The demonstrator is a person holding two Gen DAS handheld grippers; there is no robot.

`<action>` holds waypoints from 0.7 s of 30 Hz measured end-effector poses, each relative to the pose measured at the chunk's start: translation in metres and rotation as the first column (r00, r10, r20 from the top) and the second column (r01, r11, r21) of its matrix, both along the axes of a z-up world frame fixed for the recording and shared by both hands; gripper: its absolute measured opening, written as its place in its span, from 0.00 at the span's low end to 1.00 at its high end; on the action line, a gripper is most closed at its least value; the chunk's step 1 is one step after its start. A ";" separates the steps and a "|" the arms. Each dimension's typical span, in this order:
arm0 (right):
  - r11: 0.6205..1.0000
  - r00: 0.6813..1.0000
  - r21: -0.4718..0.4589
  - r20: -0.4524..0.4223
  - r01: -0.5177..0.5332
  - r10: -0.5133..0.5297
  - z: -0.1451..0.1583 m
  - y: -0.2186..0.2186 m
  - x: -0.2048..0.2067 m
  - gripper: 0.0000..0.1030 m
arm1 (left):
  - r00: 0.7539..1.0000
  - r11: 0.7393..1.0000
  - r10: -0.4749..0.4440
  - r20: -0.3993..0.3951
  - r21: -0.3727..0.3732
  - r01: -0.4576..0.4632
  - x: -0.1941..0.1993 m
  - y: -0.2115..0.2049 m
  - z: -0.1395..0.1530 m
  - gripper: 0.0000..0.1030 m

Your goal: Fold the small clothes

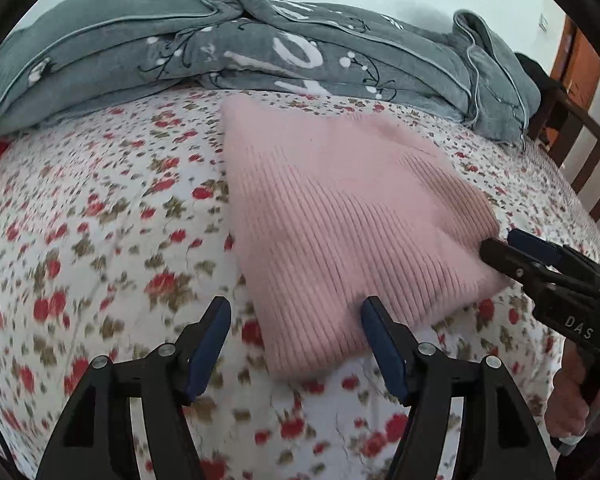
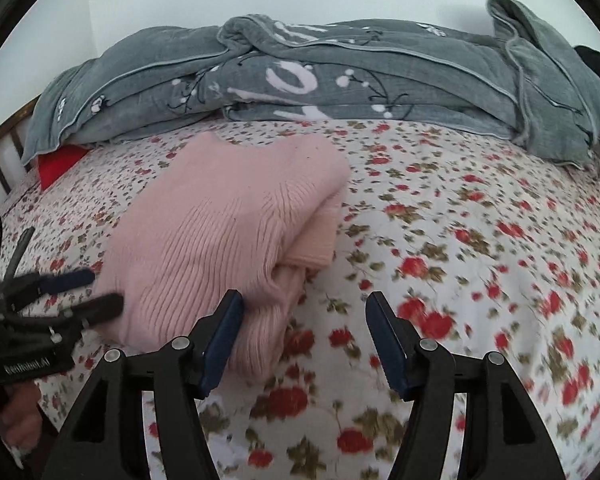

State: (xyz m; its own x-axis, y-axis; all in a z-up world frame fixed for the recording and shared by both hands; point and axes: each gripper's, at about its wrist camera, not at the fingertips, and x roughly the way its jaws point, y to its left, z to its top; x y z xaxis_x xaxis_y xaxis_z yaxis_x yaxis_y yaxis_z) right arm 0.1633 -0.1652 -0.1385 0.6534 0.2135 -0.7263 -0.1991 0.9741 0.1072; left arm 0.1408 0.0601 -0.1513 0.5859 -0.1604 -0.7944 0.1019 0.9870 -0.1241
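Observation:
A pink ribbed sweater (image 1: 340, 216) lies folded into a thick rectangle on the floral bedsheet (image 1: 100, 220). My left gripper (image 1: 296, 324) is open and empty just above the sweater's near left corner. My right gripper (image 2: 304, 320) is open and empty at the sweater's (image 2: 220, 232) near right corner, where the folded layers show. In the left wrist view the right gripper (image 1: 500, 246) sits at the sweater's right edge. In the right wrist view the left gripper (image 2: 88, 290) sits open at the sweater's left edge.
A grey quilt (image 1: 260, 52) with white print lies bunched along the far side of the bed. A red item (image 2: 58, 166) pokes out under its left end. A dark wooden bed rail (image 1: 580, 160) runs along the right side. A wall is behind.

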 end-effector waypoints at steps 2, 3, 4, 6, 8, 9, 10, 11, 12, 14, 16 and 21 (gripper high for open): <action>1.000 1.000 0.009 0.005 0.008 -0.008 0.007 -0.003 -0.011 0.61 | 1.000 1.000 0.005 0.002 0.005 -0.005 -0.008 0.002 0.005 0.64; 1.000 1.000 0.011 0.012 0.013 -0.013 0.012 -0.005 -0.017 0.61 | 1.000 1.000 0.007 0.007 0.009 -0.007 -0.014 0.003 0.011 0.64; 1.000 1.000 0.011 0.018 0.016 -0.016 0.015 -0.007 -0.022 0.61 | 1.000 1.000 0.007 0.014 0.009 -0.007 -0.018 0.004 0.015 0.64; 1.000 0.999 0.005 0.035 0.028 -0.028 0.027 -0.011 -0.036 0.61 | 0.999 1.000 0.002 0.038 0.004 -0.002 -0.031 0.006 0.027 0.64; 0.999 0.999 0.006 0.035 0.034 -0.034 0.036 -0.015 -0.047 0.62 | 0.998 1.000 -0.006 0.055 -0.003 0.006 -0.041 0.004 0.037 0.64; 1.000 0.999 0.011 0.027 0.027 -0.027 0.041 -0.017 -0.054 0.62 | 0.998 1.000 -0.006 0.070 -0.005 0.007 -0.049 0.001 0.045 0.64; 1.000 0.999 0.014 0.023 0.025 -0.025 0.045 -0.018 -0.058 0.62 | 0.997 1.000 -0.007 0.078 -0.005 0.007 -0.053 0.001 0.051 0.64; 1.000 0.999 0.012 0.025 0.029 -0.029 0.050 -0.020 -0.065 0.62 | 0.996 1.000 -0.006 0.085 -0.004 0.006 -0.058 0.000 0.056 0.64; 0.999 0.999 0.003 0.037 0.040 -0.040 0.057 -0.021 -0.073 0.62 | 0.995 1.000 -0.006 0.095 -0.001 0.006 -0.064 -0.003 0.063 0.64; 0.998 0.997 -0.023 0.056 0.063 -0.062 0.067 -0.024 -0.085 0.63 | 0.994 1.000 -0.009 0.108 0.015 0.007 -0.073 -0.006 0.073 0.64; 0.996 0.994 -0.040 0.077 0.083 -0.080 0.078 -0.028 -0.098 0.69 | 0.992 0.999 -0.002 0.123 0.036 -0.002 -0.082 -0.008 0.083 0.66; 0.995 0.990 -0.017 0.104 0.096 -0.094 0.094 -0.041 -0.122 0.88 | 0.989 0.999 0.020 0.146 0.025 -0.024 -0.102 -0.005 0.103 0.74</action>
